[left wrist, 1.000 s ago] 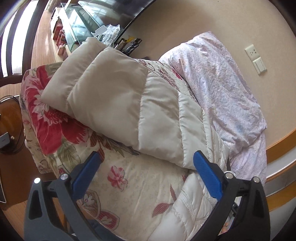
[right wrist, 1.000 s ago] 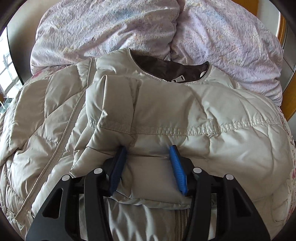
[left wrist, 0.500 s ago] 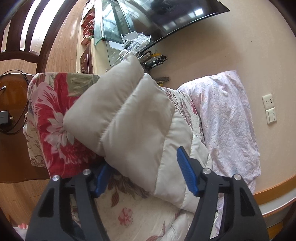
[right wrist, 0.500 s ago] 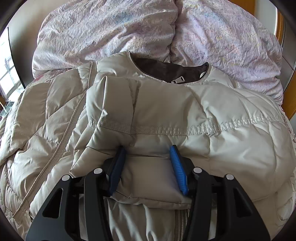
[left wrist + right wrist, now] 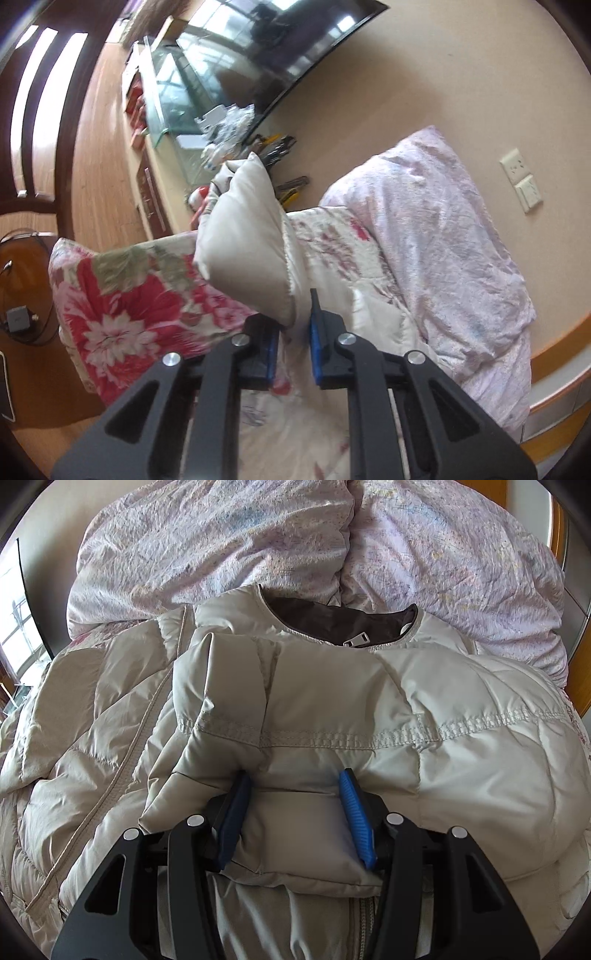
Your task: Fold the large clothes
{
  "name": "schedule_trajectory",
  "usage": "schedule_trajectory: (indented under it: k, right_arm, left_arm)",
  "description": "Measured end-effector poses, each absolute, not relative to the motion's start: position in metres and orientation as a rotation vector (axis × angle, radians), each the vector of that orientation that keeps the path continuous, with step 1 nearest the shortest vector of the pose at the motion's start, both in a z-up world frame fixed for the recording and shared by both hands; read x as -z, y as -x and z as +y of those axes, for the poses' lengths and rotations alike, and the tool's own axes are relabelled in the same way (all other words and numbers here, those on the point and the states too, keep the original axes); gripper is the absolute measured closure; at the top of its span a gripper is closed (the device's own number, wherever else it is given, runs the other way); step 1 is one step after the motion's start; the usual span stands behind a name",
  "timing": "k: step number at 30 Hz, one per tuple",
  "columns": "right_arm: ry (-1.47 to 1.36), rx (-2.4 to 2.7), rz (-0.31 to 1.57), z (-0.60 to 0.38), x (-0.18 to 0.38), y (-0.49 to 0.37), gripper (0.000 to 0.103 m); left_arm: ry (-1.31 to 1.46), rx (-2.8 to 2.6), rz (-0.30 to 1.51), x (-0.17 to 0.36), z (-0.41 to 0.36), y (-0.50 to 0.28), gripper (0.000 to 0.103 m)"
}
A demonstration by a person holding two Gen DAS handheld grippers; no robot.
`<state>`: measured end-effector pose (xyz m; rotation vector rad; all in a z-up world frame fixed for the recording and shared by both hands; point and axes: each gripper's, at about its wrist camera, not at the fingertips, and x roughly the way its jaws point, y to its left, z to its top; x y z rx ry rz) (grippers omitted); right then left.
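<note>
A cream puffer jacket point(image 5: 461, 760) lies face up on the bed, its dark-lined collar point(image 5: 332, 624) at the far side. One sleeve point(image 5: 295, 701) is folded across the chest, and my right gripper point(image 5: 295, 775) is shut on its puffy cuff end. In the left wrist view the other sleeve point(image 5: 243, 236) stands up off the floral bedspread point(image 5: 122, 306). My left gripper point(image 5: 293, 317) is shut on that sleeve's lower edge, the blue pads pinching the fabric. The rest of the jacket body point(image 5: 373, 317) shows pale just right of the pads.
A crumpled lilac duvet point(image 5: 258, 535) is heaped at the head of the bed and along the wall point(image 5: 424, 240). Beyond the bed's far corner are a glass cabinet point(image 5: 173, 96), a dark screen point(image 5: 266, 40) and clutter. Wall sockets point(image 5: 521, 177) sit right; wooden floor lies left.
My left gripper went from wide open around the sleeve to shut on it, then rose with it, so the sleeve now stands up. The right gripper and its sleeve have not moved.
</note>
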<state>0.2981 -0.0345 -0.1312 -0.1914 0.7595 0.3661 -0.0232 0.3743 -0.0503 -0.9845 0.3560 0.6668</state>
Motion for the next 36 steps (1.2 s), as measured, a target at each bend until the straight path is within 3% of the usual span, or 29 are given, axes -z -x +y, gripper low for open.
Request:
schedule_trajectory:
  k: [8, 14, 17, 21, 33, 36]
  right_arm:
    - [0.206, -0.359, 0.753, -0.032, 0.131, -0.298, 0.05]
    - [0.149, -0.374, 0.782, -0.045, 0.12, -0.298, 0.05]
    - [0.083, -0.372, 0.751, -0.071, 0.098, -0.289, 0.05]
    - [0.071, -0.299, 0.675, -0.118, 0.07, -0.276, 0.036]
    - [-0.008, -0.12, 0.678, -0.212, 0.066, -0.28, 0.036]
    - [-0.031, -0.101, 0.67, -0.221, 0.067, -0.281, 0.036]
  left_arm:
    - [0.729, -0.317, 0.333, -0.048, 0.283, -0.057, 0.089]
    - [0.592, -0.078, 0.392, -0.069, 0.194, -0.123, 0.089]
    - [0.534, 0.003, 0.429, -0.067, 0.153, -0.147, 0.089]
    - [0.49, 0.099, 0.487, -0.056, 0.106, -0.174, 0.089]
    - [0.346, 0.194, 0.709, 0.011, -0.001, -0.239, 0.088]
    - [0.331, 0.192, 0.776, 0.033, -0.017, -0.25, 0.079]
